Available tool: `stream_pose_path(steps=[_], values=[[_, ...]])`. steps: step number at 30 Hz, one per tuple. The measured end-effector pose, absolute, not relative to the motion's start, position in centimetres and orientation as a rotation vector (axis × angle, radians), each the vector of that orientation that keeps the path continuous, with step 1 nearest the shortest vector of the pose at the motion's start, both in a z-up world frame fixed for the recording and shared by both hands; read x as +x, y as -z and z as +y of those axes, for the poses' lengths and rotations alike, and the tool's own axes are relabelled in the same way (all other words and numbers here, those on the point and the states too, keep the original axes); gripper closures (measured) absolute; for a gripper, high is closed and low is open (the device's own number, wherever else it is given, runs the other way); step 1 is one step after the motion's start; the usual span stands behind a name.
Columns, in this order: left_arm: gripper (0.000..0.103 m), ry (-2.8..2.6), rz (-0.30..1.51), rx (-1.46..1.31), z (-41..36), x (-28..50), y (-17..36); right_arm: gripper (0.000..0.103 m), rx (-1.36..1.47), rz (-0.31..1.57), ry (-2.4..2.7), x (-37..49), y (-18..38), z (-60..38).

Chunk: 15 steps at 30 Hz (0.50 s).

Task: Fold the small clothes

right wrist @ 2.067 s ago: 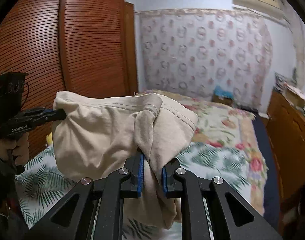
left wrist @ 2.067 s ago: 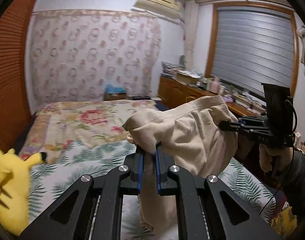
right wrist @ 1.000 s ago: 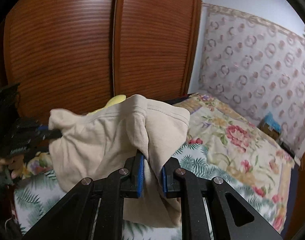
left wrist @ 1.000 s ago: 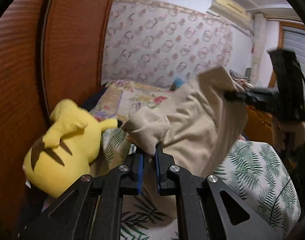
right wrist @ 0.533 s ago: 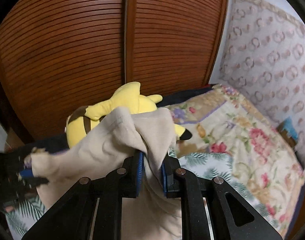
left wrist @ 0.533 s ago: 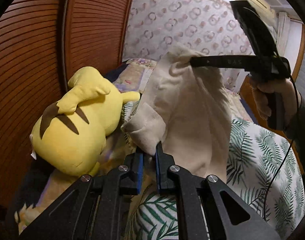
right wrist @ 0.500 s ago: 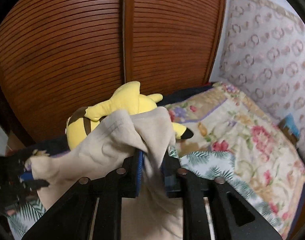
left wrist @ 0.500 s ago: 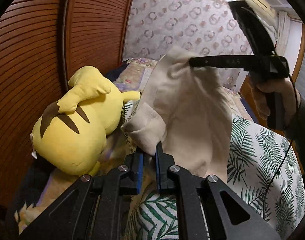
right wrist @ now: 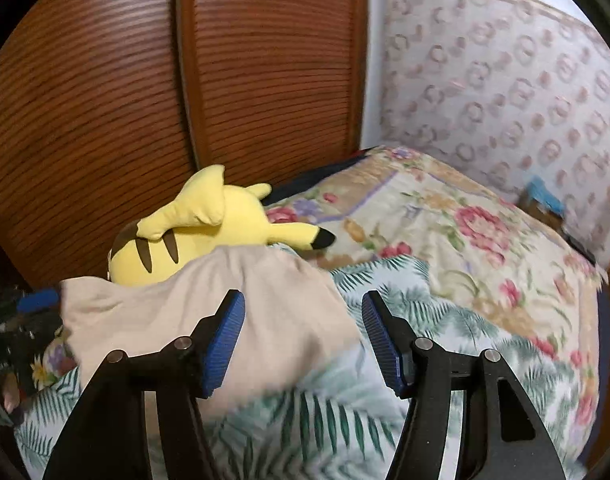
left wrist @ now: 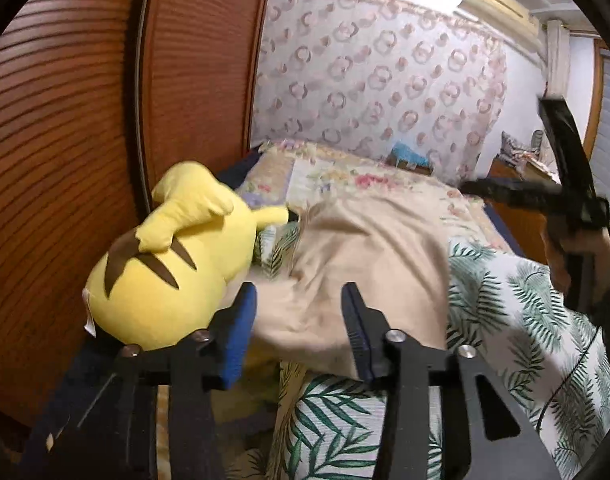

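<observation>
A beige garment (left wrist: 369,264) lies spread on the palm-leaf bedspread (left wrist: 517,300), blurred by motion; it also shows in the right wrist view (right wrist: 233,312). My left gripper (left wrist: 299,320) is open and empty, just in front of the garment's near edge. My right gripper (right wrist: 303,328) is open and empty, over the garment's right edge. In the left wrist view the right gripper (left wrist: 471,190) hangs above the garment's far side. In the right wrist view the left gripper (right wrist: 37,300) sits at the garment's left corner.
A yellow plush toy (left wrist: 177,256) lies beside the garment, against the brown slatted wardrobe doors (left wrist: 105,120); it also shows in the right wrist view (right wrist: 201,224). A floral quilt (right wrist: 465,220) covers the far bed. A wooden dresser (left wrist: 517,184) stands at the right.
Both grippers have opened and let go of the beige garment. It has dropped from hanging in the air onto the bedspread next to the plush toy.
</observation>
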State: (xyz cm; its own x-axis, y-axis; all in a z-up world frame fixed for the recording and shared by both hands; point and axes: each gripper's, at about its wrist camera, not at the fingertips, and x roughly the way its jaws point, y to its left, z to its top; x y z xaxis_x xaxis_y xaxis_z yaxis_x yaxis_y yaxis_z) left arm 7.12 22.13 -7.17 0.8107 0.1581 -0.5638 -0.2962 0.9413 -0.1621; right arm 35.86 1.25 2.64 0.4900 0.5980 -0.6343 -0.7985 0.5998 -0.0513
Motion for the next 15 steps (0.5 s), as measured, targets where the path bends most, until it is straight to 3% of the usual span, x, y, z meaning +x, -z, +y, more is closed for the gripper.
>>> stream_pose_path(steps=[1,3,8,10,14,15], values=[[0.029,-0.240,0.573,-0.243,21.9,7.0,6.8,0.040,-0.346,0.611,-0.858,35.1,-2.7,0.2],[0.019,-0.212,0.550,-0.231,21.1,6.6,6.0,0.040,-0.319,0.596,-0.828,33.3,-3.0,-2.0],[0.015,-0.150,0.526,-0.175,17.9,6.6,4.4,0.040,-0.258,0.566,-0.767,28.3,-3.6,-7.1],[0.015,-0.134,0.517,-0.164,16.5,6.6,3.9,0.032,-0.240,0.552,-0.738,26.1,-3.8,-8.9],[0.015,-0.094,0.504,-0.152,13.7,6.8,2.9,0.029,-0.216,0.526,-0.695,22.4,-4.2,-11.5],[0.015,-0.084,0.500,-0.143,12.9,6.9,2.6,0.021,-0.213,0.518,-0.679,21.5,-4.4,-12.1]])
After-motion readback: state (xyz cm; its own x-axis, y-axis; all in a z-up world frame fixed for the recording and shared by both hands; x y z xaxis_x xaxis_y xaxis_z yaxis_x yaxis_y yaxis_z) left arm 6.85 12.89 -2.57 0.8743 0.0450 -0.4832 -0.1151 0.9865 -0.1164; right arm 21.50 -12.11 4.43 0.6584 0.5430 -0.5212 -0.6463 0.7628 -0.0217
